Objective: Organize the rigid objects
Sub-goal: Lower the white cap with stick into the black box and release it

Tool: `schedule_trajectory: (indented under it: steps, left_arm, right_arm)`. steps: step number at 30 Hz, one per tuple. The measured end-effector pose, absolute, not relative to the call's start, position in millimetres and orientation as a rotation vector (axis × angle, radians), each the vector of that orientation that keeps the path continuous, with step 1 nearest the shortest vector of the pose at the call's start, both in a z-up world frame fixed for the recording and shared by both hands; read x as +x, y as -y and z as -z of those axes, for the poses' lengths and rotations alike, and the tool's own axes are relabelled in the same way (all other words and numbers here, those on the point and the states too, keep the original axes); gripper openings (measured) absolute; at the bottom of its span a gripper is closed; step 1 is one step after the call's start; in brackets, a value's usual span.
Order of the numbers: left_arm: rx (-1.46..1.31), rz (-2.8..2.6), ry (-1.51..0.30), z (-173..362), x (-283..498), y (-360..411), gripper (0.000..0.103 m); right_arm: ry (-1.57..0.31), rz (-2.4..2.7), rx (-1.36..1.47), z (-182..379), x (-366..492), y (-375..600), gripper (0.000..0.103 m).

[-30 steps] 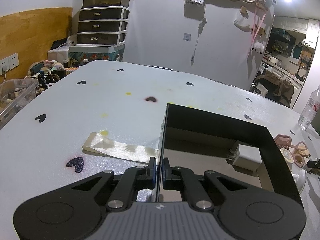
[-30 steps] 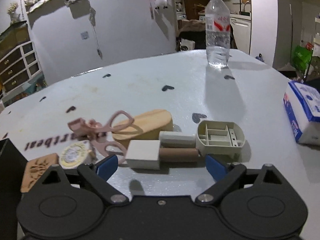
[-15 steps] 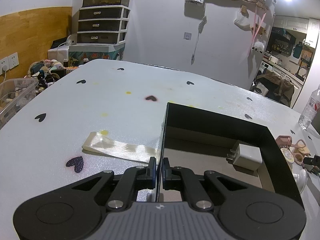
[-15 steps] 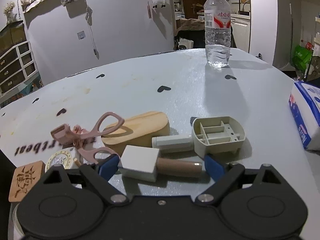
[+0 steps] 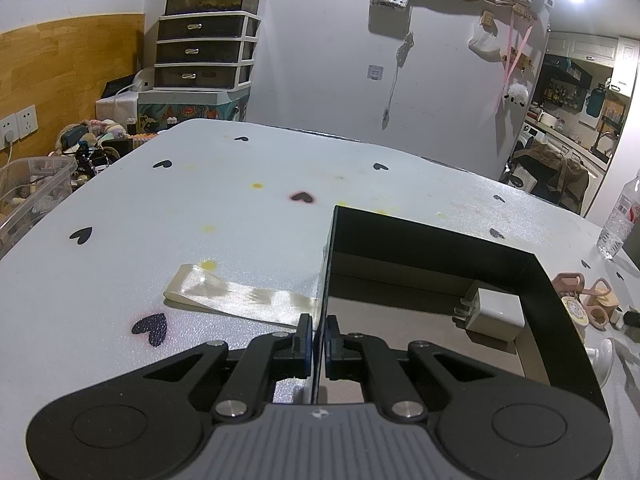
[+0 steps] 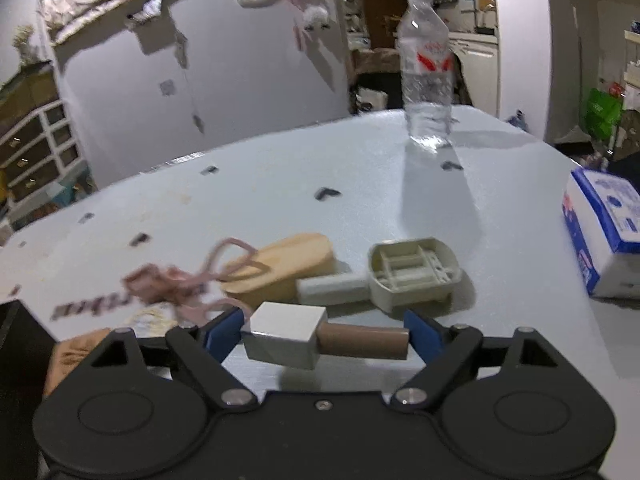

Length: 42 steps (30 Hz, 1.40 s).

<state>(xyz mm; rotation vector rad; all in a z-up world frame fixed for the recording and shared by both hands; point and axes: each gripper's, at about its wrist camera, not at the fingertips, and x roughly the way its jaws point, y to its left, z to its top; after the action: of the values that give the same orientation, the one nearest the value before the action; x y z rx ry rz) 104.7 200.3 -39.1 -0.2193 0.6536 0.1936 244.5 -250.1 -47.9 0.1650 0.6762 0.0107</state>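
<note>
My left gripper (image 5: 318,334) is shut on the thin left wall of a black box (image 5: 440,240). A white charger plug (image 5: 494,312) lies inside the box at its right. My right gripper (image 6: 324,330) stands open around a stamp with a white square head (image 6: 284,334) and a brown handle (image 6: 362,342), one pad at each end, on the table. Behind it lie a wooden oval block (image 6: 286,270), pink scissors (image 6: 188,280), a grey-white bar (image 6: 334,288) and a beige ribbed tray (image 6: 414,274).
A water bottle (image 6: 426,76) stands at the back of the table and a blue-white tissue pack (image 6: 600,232) lies at the right. A cream ribbon (image 5: 240,294) lies left of the box. A round sticker and a carved wooden tile sit left of the scissors.
My right gripper has moved forward and left so the stamp now lies between its open fingers. The left gripper and the box have barely moved.
</note>
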Motion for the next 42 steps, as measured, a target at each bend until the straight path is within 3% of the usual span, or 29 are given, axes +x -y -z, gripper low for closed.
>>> schedule_trajectory:
  steps: [12,20,31,42]
  left_arm:
    - [-0.227,-0.19,-0.645,40.6,102.9,-201.1,0.005]
    - [-0.236,-0.176,-0.631,41.5,100.7,-202.7,0.006]
    - [-0.215,-0.129,-0.62,42.0,100.2,-206.3,0.006]
    - [-0.224,-0.092,-0.616,44.0,100.0,-211.6,0.008]
  right_arm:
    - [-0.586,-0.455,0.109,-9.6,223.3,148.1,0.088]
    - [-0.687,-0.683,0.108,-31.1,235.5,53.5,0.088]
    - [-0.937,-0.661,0.133,6.1,262.3,-51.2,0.088]
    - [-1.032,-0.533,0.131,42.4,276.4,-83.0,0.088]
